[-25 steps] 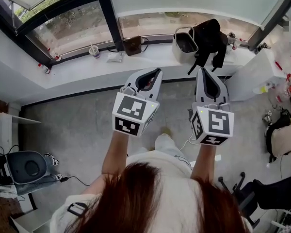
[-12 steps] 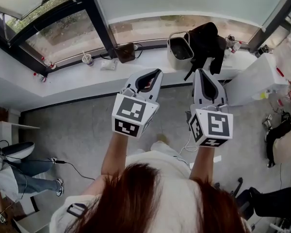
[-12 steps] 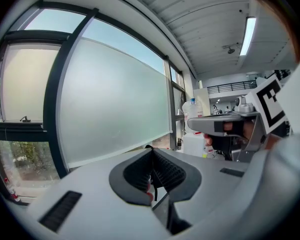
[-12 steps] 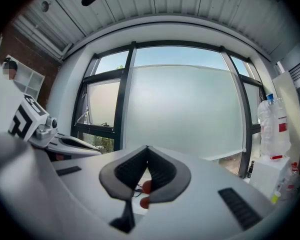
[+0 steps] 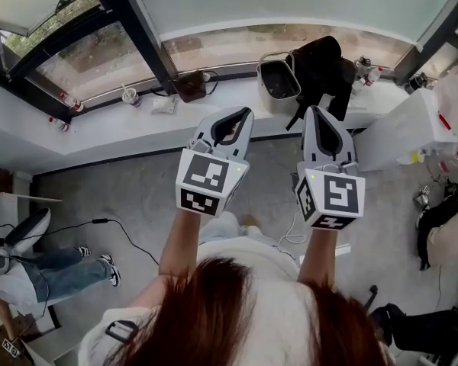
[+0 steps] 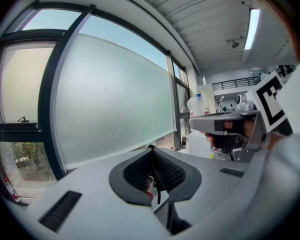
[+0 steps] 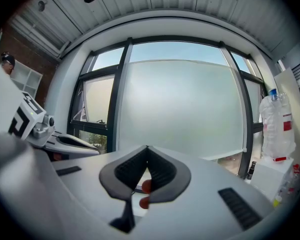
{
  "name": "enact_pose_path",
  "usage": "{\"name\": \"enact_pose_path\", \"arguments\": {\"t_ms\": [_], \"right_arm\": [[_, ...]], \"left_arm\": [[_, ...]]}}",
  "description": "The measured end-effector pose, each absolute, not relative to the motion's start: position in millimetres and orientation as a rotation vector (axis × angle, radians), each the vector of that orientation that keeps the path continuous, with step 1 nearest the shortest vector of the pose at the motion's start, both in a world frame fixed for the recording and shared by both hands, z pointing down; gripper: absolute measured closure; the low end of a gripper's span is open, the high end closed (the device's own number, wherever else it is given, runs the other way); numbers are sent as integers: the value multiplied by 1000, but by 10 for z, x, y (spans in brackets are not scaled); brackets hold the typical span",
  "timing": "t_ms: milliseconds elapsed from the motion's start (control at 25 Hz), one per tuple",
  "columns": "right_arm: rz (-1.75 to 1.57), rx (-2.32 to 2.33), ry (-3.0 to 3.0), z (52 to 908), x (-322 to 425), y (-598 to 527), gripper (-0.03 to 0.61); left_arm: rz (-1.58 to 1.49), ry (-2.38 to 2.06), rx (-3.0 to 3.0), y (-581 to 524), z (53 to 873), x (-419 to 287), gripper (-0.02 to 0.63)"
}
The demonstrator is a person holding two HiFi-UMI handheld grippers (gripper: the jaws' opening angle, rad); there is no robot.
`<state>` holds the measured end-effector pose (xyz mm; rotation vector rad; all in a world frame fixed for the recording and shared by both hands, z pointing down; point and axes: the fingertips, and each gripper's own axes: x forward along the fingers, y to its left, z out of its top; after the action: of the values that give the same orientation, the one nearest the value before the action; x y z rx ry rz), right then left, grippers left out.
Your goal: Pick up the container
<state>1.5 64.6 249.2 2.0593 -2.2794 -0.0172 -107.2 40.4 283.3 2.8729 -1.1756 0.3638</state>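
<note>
since a second ago the windowsill (image 5: 137, 124) and what stands on it have slid a little toward 8 o'clock in the head view, and a person in jeans (image 5: 42, 269) has come in at the frame's 8 o'clock. left claw (image 5: 246, 111) is clenched tip to tip with nothing in it. right claw (image 5: 314, 110) is pinched closed too, also empty. both point toward 12 o'clock. the container (image 5: 278, 80) stands mouth-up on the windowsill, well apart from both, with a black garment (image 5: 320, 63) just beside it at its 3 o'clock. it lies at about 1 o'clock from the left claw and 11 o'clock from the right, so neither looks clearly nearer. its mouth looks roughly square, with no marked long axis. judging from this, the approach is unfinished, and the jaws must part before any grasp.
</note>
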Motion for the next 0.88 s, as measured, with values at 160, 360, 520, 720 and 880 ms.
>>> {"name": "enact_pose_path", "arguments": {"t_ms": [160, 360, 520, 720, 880], "right_arm": [[-10, 2048, -2273, 2559, 104, 567, 554], [-7, 2047, -2268, 2629, 205, 458, 554], [-24, 2041, -2262, 2628, 240, 264, 554], [-40, 2039, -2230, 2672, 324, -42, 554], [-73, 2033, -2192, 2679, 358, -310, 554]], "left_arm": [[384, -1184, 2858, 316, 2885, -989, 595], [394, -1180, 2854, 196, 2943, -908, 595], [390, -1182, 2854, -23, 2932, -858, 594], [380, -1186, 2858, -351, 2934, -789, 594], [383, -1181, 2856, -657, 2950, -773, 594]]}}
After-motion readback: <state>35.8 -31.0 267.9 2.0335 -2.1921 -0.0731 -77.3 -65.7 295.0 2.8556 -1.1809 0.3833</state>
